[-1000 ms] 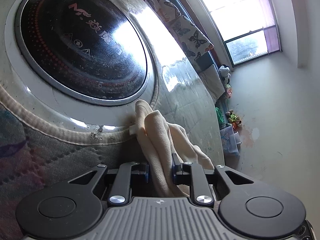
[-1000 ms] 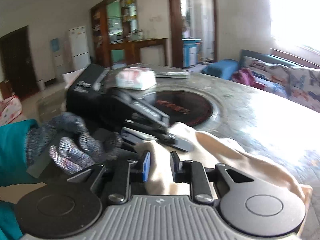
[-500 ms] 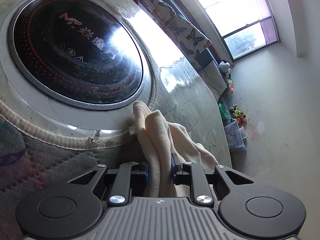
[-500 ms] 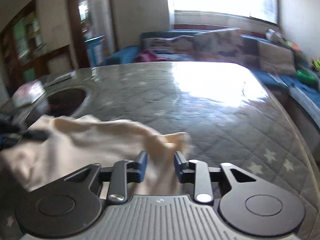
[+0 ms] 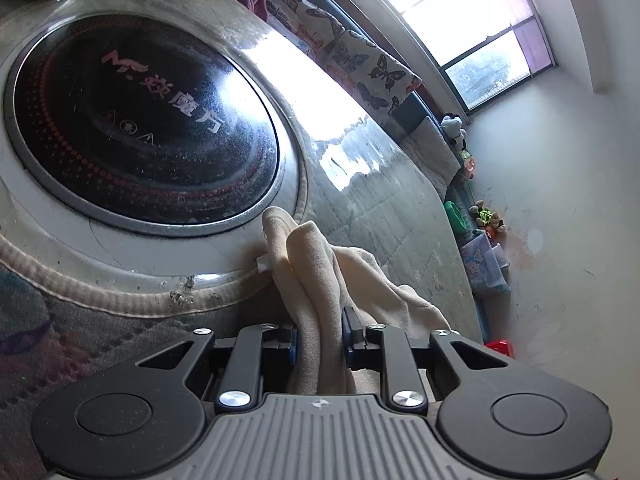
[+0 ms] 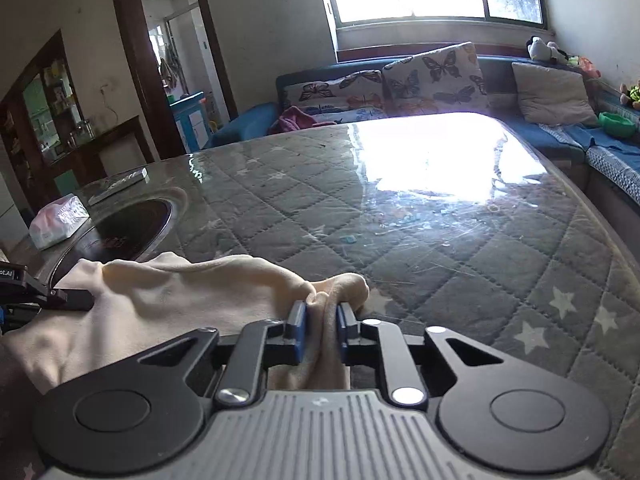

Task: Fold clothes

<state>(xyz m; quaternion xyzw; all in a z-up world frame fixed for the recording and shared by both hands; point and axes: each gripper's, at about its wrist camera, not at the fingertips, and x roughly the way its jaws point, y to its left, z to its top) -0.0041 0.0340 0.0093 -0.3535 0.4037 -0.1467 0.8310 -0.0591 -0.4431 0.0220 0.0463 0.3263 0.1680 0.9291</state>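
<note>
Soft, matt cream cloth [image 6: 172, 300]; glossy clear sheet over the quilted tabletop [image 6: 440, 232]; glassy black cooktop disc [image 5: 132, 120], scratched, ringed in dull metal.

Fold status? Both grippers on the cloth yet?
Done: both grips are made. The left gripper and the right gripper are each shut on a bunched edge of the cream garment. In hand: it hangs slack between them over the quilted table, beside the black round cooktop. Left: no flat fold or crease shows, so spreading and folding remain.
</note>
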